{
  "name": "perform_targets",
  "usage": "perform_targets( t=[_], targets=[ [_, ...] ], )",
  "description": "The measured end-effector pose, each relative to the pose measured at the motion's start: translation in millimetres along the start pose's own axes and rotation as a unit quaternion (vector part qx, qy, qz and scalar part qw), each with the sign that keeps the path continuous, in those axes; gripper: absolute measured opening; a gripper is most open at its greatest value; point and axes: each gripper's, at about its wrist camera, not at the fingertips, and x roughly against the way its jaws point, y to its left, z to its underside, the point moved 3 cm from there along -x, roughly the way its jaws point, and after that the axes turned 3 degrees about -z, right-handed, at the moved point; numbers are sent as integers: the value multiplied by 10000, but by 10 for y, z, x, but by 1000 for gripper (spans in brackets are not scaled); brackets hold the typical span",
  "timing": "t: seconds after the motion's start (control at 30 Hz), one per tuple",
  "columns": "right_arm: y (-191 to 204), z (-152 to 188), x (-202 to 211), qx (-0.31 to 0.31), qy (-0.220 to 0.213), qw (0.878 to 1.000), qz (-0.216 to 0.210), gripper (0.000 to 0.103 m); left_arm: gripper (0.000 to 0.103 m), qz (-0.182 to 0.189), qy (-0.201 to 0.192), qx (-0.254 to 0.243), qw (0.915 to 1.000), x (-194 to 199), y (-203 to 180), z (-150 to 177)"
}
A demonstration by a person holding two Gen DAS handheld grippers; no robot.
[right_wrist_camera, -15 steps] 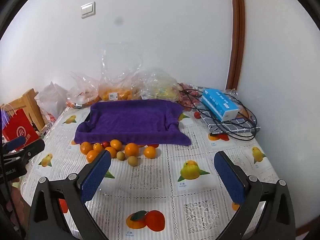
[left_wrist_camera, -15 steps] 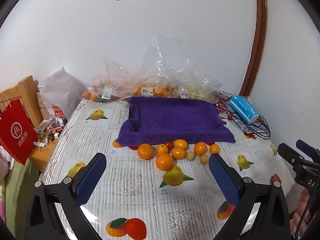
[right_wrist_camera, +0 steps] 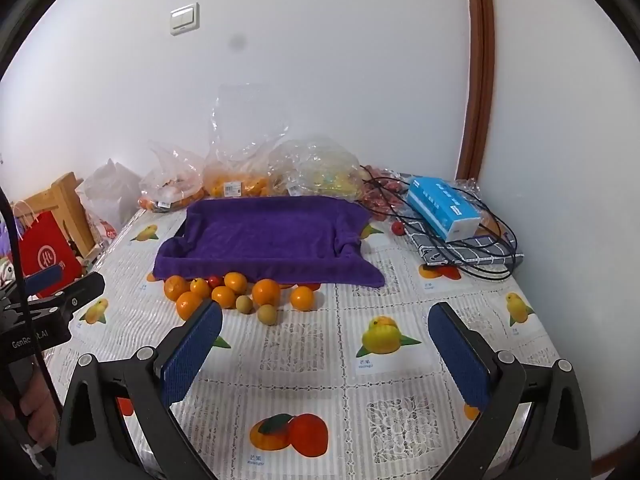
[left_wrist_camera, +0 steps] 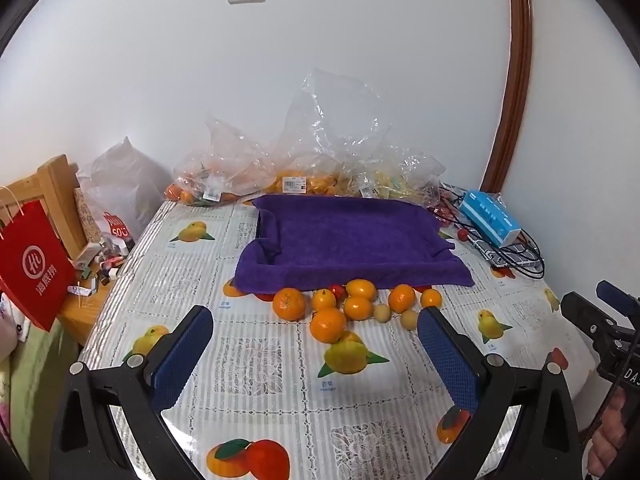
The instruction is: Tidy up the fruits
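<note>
Both the left hand-held gripper and the right hand-held gripper stand released, grasping nothing. The oranges cluster ahead, touching, before the purple towel-lined tray. Risk: pinching one round fruit nudges neighbours, which roll across the counter.

The right gripper hangs wide open over the fruit-print tablecloth, nothing between its blue pads. Ahead, oranges lie loose against the purple towel; the bags behind probably hold more.
</note>
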Motion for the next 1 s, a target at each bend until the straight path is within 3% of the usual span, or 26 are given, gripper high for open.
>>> perform_targets(
  t=[1.0],
  targets=[
    [136, 29, -1, 24, -83, 9998, -184, 102, 102, 69, 7, -39, 10000, 37, 89, 106]
  ],
)
